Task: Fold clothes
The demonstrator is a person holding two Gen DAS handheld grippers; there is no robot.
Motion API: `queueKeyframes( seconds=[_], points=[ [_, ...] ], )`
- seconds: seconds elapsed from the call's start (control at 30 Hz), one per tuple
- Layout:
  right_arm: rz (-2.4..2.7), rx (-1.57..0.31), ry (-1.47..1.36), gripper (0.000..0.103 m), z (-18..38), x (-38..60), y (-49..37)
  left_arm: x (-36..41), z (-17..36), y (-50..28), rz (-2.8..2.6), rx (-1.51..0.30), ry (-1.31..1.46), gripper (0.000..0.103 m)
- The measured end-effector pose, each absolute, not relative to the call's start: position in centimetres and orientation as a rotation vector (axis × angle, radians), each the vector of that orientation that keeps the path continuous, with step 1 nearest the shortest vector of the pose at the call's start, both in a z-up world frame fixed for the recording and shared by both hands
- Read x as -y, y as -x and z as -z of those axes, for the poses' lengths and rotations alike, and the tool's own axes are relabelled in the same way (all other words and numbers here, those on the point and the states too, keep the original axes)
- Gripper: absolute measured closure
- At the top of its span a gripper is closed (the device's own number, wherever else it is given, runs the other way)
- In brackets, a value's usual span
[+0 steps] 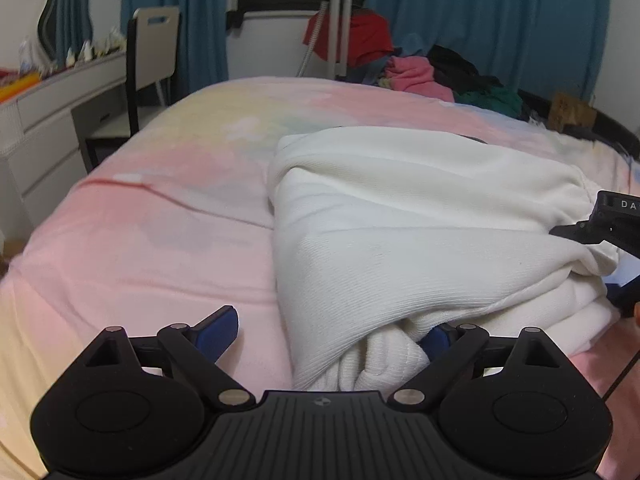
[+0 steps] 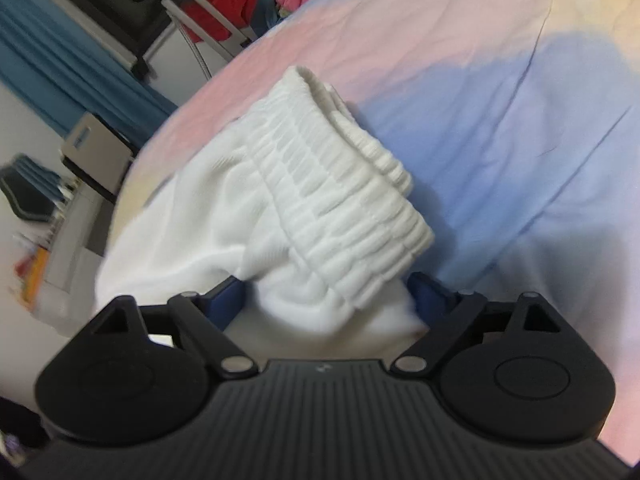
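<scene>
A white knit garment [image 1: 420, 216] lies partly folded on the pastel bedspread [image 1: 160, 220]. My left gripper [image 1: 328, 332] has its jaws wide apart, with a bunched white fold lying between them against the right finger [image 1: 436, 338]. My right gripper [image 2: 326, 300] also has its jaws spread, and the garment's ribbed elastic waistband [image 2: 340, 200] sits bunched between its blue pads; I cannot tell if it is gripped. The right gripper's black body [image 1: 608, 220] shows at the right edge of the left wrist view, by the garment's edge.
A heap of red, pink, green and dark clothes [image 1: 420, 68] lies at the bed's far end beside a tripod [image 1: 336, 20]. A white desk [image 1: 48, 120] and chair [image 1: 148, 64] stand to the left. Blue curtains [image 1: 500, 20] hang behind.
</scene>
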State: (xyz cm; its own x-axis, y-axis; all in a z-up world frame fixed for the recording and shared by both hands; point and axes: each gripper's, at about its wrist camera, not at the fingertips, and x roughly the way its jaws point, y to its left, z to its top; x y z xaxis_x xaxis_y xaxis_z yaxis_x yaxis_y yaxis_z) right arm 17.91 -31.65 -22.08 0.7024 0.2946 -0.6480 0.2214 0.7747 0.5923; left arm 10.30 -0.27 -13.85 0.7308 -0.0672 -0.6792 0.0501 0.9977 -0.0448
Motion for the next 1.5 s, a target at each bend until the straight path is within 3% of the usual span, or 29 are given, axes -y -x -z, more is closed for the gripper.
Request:
queueKeyframes(
  seconds=[0.07, 0.13, 0.3, 0.4, 0.6, 0.73, 0.97, 1.17, 1.27, 1.33, 1.5],
  points=[
    [-0.072, -0.788, -0.688, 0.011, 21.8, 31.1, -18.0, -0.4, 14.0, -10.5, 0.058, -0.767, 0.061, 0.008],
    [-0.088, -0.784, -0.629, 0.018, 21.2, 30.2, -17.7, -0.9, 14.1, -10.8, 0.061, -0.789, 0.102, 0.008],
    [-0.051, -0.776, -0.531, 0.053, 19.8, 29.4, -16.7, -1.5, 14.2, -11.2, 0.158, -0.878, 0.155, 0.009],
    [-0.039, -0.721, -0.522, 0.062, 18.2, 29.4, -16.1, -2.2, 13.4, -10.8, 0.238, -0.907, 0.159, 0.009],
    [-0.049, -0.604, -0.506, 0.067, 15.4, 29.5, -14.7, -6.5, 11.8, -9.9, 0.364, -0.843, 0.447, 0.001],
    [-0.054, -0.571, -0.472, 0.067, 14.8, 29.2, -14.4, -8.7, 12.8, -11.5, 0.356, -0.828, 0.665, 0.001],
    [-0.03, -0.595, -0.483, 0.067, 15.7, 30.0, -14.2, -7.5, 16.9, -15.8, 0.337, -0.977, 0.764, 0.001],
    [-0.017, -0.6, -0.503, 0.067, 16.0, 29.9, -14.4, -7.1, 17.0, -15.8, 0.357, -0.955, 0.73, 0.024],
    [-0.027, -0.574, -0.502, 0.067, 15.5, 29.5, -14.0, -7.1, 16.4, -15.1, 0.359, -0.918, 0.702, 0.044],
    [-0.041, -0.55, -0.508, 0.068, 14.9, 29.4, -13.8, -7.1, 15.6, -14.7, 0.367, -0.881, 0.686, 0.051],
    [-0.091, -0.437, -0.547, 0.072, 11.9, 29.5, -12.8, -4.4, 11.1, -15.2, 0.424, -0.797, 0.682, 0.058]
  ],
)
